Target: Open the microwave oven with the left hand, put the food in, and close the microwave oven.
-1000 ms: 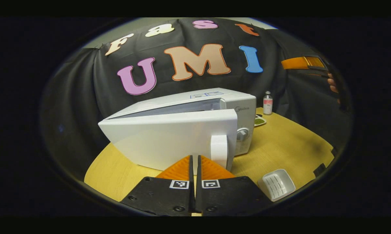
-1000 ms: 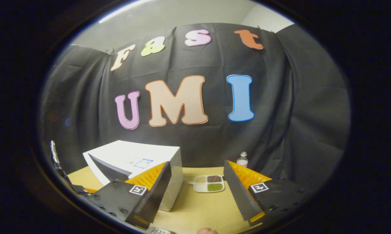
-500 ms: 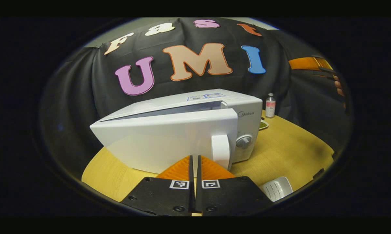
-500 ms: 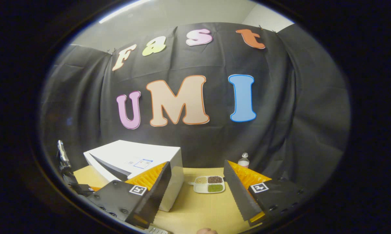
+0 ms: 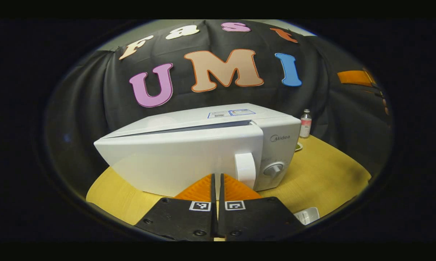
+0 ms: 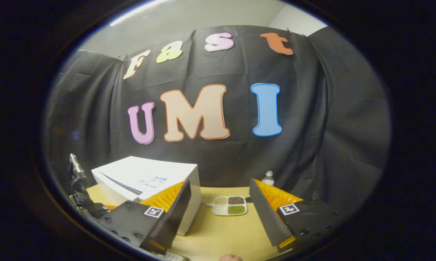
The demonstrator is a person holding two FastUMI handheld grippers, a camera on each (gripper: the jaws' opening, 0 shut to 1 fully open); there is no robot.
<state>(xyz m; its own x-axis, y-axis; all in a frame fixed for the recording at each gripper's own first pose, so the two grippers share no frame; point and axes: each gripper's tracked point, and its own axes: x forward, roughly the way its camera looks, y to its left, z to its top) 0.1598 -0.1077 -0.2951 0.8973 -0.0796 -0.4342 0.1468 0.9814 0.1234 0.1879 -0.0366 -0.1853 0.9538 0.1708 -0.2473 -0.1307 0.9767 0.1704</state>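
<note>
While the door stood slightly ajar, the scene read as follows.

Microwave oven (image 5: 203,145): white, it sat on the wooden table (image 5: 330,170); a narrow dark gap showed along the top of its door (image 5: 178,159), so the door was not fully shut.
Door handle (image 5: 245,170): white and upright, at the door's right edge, beside the control knob (image 5: 273,169).
Left gripper (image 5: 216,181): its two fingers lay pressed together with nothing between them, tips right at the lower front of the door, just left of the handle; whether they touched it I cannot tell.
Right gripper (image 6: 219,203): fingers spread wide, holding nothing, raised above the table's near side.
Food tray (image 6: 228,205): white, divided, with grains in three visible compartments; it lay on the table right of the microwave, outside it, seen between the right gripper's fingers.
Small bottle (image 5: 305,123): upright at the table's far right.
White box (image 5: 307,215): at the table's near right edge.
</note>
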